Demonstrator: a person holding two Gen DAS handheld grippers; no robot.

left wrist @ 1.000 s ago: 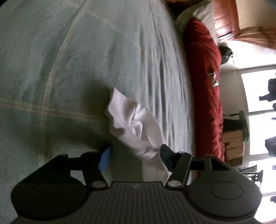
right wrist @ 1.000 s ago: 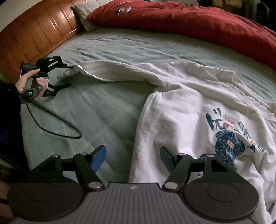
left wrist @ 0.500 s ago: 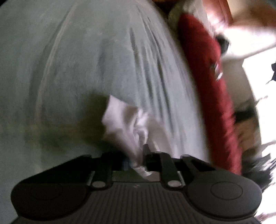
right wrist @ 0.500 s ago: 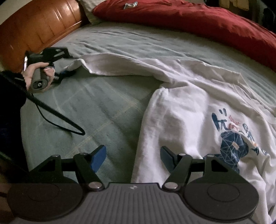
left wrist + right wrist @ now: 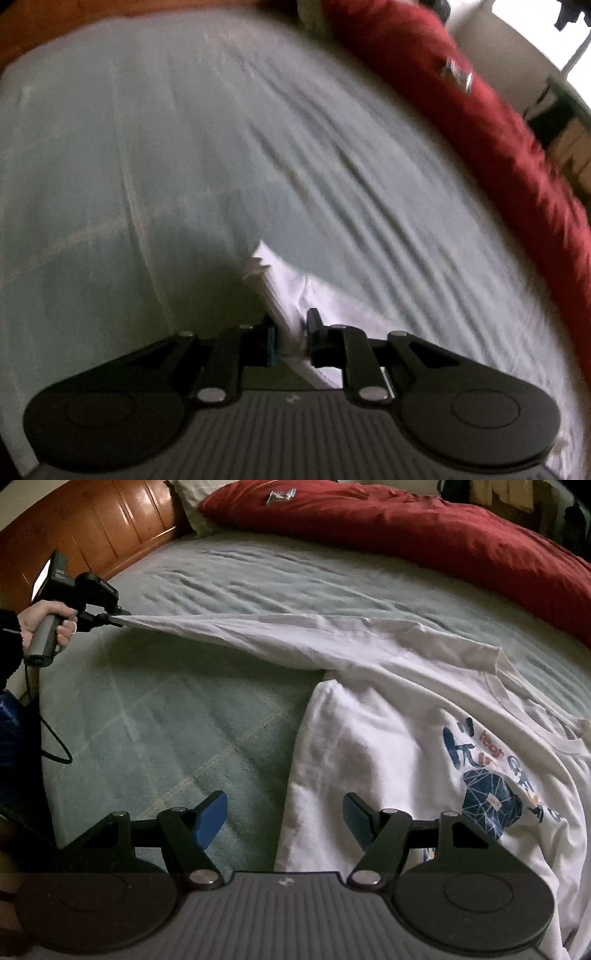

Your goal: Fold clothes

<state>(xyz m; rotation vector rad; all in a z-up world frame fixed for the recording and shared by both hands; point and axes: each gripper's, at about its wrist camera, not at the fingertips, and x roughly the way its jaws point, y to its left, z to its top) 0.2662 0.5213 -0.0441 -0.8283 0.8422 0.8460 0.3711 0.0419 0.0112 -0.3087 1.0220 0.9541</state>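
So this looks like the sleeve step of the fold: the left gripper (image 5: 290, 341) has the cuff end of the sleeve (image 5: 236, 633) pinched between its pads, though the jaws are easing apart a touch with the cloth between them, and the sleeve hangs stretched in a taut line off the bed toward the far left. The white shirt (image 5: 373, 753) itself lies face up on the right half of the bed sheet (image 5: 155, 716), printed side showing a blue geometric graphic (image 5: 491, 801). The right gripper (image 5: 282, 818) hovers released, jaws wide, with the shirt's near left edge under the gap but nothing pinched. My guess for the next move: carry that cuff across over the chest so the sleeve lies flat on the body, without dragging the whole shirt. Fabric looks like soft thin cotton jersey, creases easily. The sheet is a wrinkly grey-green with faint pale stripes, and a puffy red duvet (image 5: 443, 535) sits along the far side.
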